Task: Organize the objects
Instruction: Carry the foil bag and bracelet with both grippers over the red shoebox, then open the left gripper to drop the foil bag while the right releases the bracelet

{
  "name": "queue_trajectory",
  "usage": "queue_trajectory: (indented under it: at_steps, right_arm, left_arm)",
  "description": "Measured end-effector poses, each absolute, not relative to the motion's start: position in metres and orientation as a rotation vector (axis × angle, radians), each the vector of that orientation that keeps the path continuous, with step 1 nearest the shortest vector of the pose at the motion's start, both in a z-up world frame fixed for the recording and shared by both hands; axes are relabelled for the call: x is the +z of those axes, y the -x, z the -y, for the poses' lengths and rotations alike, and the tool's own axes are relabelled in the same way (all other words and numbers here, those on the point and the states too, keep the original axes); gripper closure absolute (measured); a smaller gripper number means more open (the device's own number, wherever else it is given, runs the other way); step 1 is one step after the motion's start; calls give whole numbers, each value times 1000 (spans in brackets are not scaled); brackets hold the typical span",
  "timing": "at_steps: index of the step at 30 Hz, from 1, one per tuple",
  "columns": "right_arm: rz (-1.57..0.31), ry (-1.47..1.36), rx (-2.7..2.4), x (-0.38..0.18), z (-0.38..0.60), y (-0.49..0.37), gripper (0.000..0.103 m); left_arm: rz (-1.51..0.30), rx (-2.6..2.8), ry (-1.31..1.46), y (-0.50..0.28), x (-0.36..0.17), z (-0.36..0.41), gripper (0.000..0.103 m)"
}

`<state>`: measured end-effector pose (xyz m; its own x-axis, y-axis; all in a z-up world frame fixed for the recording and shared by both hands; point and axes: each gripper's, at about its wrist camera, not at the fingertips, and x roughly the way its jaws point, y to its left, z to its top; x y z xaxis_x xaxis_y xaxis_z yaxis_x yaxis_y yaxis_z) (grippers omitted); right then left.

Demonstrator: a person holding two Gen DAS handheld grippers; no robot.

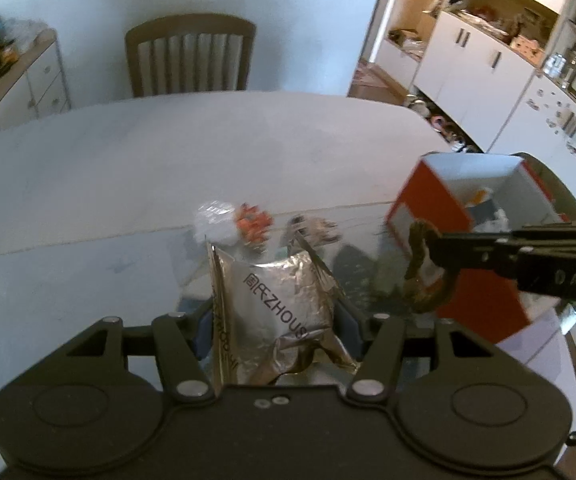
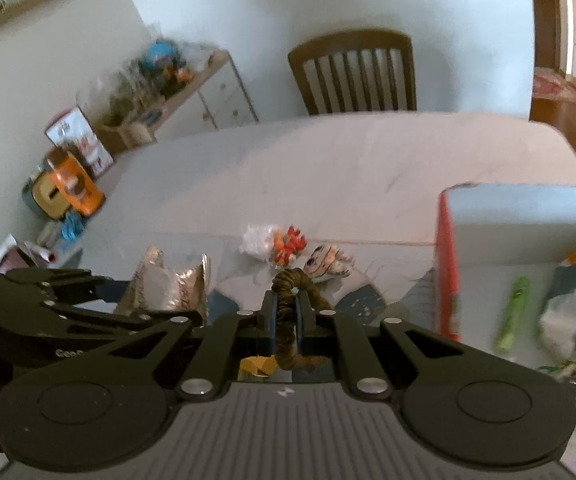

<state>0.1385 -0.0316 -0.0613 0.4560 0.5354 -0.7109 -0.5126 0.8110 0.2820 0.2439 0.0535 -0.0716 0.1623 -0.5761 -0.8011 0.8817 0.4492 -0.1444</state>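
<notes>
Clamping a crumpled foil packet (image 1: pixel 284 312) at lower centre, the left gripper (image 1: pixel 276 320) holds it aloft, while the right gripper (image 2: pixel 286 320) pinches a brown cord loop (image 2: pixel 289 284), probably bound for the red box (image 2: pixel 447 256) at right.

Items counted on the table (image 1: pixel 88 168): one silver foil pouch (image 1: pixel 280 312), one brown rope loop (image 1: pixel 421 264), one red-sided open box (image 1: pixel 467 216), one clear packet with orange pieces (image 1: pixel 234 224), and one small printed packet (image 1: pixel 315 228). One wooden chair (image 1: pixel 190 56) stood beyond. Two grippers were in view, left gripper (image 1: pixel 276 320) and right gripper (image 2: pixel 286 312).
</notes>
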Motion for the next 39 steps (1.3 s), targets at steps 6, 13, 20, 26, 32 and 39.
queue_trajectory:
  at_steps: [6, 13, 20, 26, 32, 39]
  right_arm:
    - [-837, -69, 632, -32, 72, -130, 94]
    - [-814, -82, 584, -12, 122, -130, 94]
    - [-786, -90, 520, -5, 173, -142, 94]
    - [-796, -96, 472, -12, 214, -156, 94]
    - [-817, -97, 428, -25, 249, -171, 94]
    - [-851, -78, 387, -43, 276, -188, 94]
  left_arm:
    - [-889, -1138, -425, -211, -46, -41, 44]
    - [-864, -1205, -450, -174, -29, -8, 44]
    - [-866, -1258, -482, -143, -26, 27, 44]
    - [-867, -1286, -525, -117, -32, 57, 44]
    - [-902, -1299, -571, -92, -49, 86, 44]
    - [-910, -1286, -636, -70, -68, 115, 44]
